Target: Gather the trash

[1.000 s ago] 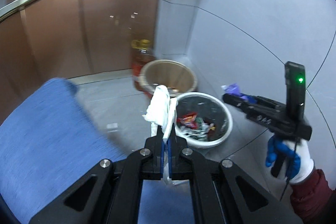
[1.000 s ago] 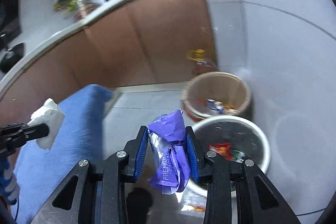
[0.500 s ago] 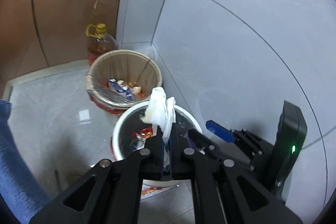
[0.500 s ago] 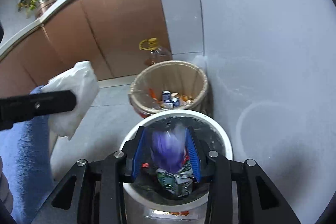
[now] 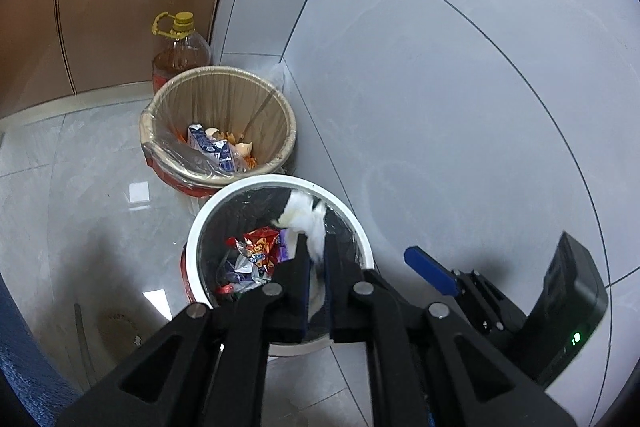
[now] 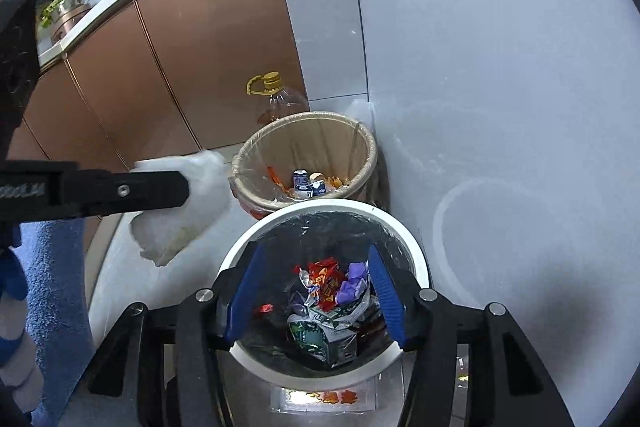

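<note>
A crumpled white tissue (image 5: 306, 221) sticks out between the fingertips of my left gripper (image 5: 317, 253), whose jaws are opening slightly while the tissue stays between the pads. It hangs over the white-rimmed bin (image 5: 240, 189) with a black liner. In the right wrist view the same left gripper (image 6: 186, 189) comes in from the left with the tissue (image 6: 180, 215), just left of the bin's rim (image 6: 416, 247). My right gripper (image 6: 316, 259) is above that bin, its jaws opening with nothing between them. The purple wrapper (image 6: 354, 277) lies in the bin among other wrappers.
A tan bin (image 5: 224, 95) with a clear liner and food scraps stands just behind, an oil bottle (image 5: 182, 55) behind it in the corner. Grey tiled wall on the right, brown cabinets (image 6: 192, 39) on the left. A blue fabric surface (image 6: 60, 287) and a gloved hand (image 6: 12, 327) are at far left.
Both grippers have swung over to the white-rimmed bin. The right jaws have parted and the purple wrapper has dropped into the bin. The left pads have parted slightly around the tissue.
</note>
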Motion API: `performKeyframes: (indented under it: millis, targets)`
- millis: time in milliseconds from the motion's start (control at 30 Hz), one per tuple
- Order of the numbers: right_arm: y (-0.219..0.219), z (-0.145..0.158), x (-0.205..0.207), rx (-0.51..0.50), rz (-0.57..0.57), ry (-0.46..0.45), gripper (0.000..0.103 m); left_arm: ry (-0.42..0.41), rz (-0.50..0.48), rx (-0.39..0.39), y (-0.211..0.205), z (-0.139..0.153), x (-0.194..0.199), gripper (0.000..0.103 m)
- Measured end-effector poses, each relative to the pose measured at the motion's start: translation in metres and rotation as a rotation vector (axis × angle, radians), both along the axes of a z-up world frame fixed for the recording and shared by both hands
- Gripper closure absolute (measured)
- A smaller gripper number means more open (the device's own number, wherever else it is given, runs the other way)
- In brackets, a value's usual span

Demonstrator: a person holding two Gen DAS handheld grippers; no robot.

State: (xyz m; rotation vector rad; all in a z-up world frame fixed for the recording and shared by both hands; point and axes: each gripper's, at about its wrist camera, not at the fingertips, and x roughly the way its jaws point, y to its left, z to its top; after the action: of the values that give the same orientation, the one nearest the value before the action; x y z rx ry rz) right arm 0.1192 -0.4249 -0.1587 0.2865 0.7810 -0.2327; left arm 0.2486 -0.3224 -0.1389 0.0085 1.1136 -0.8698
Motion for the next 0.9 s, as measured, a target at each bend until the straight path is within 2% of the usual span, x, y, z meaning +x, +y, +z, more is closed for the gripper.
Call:
performKeyframes:
  millis: [33, 67, 100, 367, 433, 633, 767, 900]
  targets:
    - [0.002, 0.001, -0.001, -0.003, 0.001, 0.001, 0.050, 0.003, 0.002, 0.000, 0.000, -0.001, 0.000, 0.073]
    - [0.003, 0.001, -0.001, -0.007, 0.002, 0.002, 0.049, 0.000, 0.009, -0.001, 0.000, -0.001, 0.000, 0.060]
    - [0.005, 0.001, -0.001, -0.011, 0.004, 0.004, 0.048, -0.014, 0.027, -0.003, 0.002, 0.000, 0.000, 0.043]
    - [0.015, 0.000, -0.009, -0.010, 0.013, 0.007, 0.045, -0.028, 0.051, -0.029, 0.019, 0.006, -0.002, 0.042]
    - [0.019, 0.003, -0.010, -0.002, 0.019, 0.000, 0.045, -0.055, 0.072, -0.035, 0.031, 0.014, -0.006, 0.042]
    - [0.040, 0.030, -0.017, 0.003, 0.059, -0.066, 0.039, -0.217, 0.175, -0.010, 0.082, 0.053, -0.032, 0.042]
    - [0.069, 0.062, -0.024, -0.013, 0.112, -0.137, 0.028, -0.325, 0.295, 0.019, 0.129, 0.080, -0.055, 0.042]
    - [0.106, 0.091, -0.032, -0.033, 0.183, -0.196, 0.019, -0.395, 0.405, 0.059, 0.181, 0.100, -0.078, 0.042]
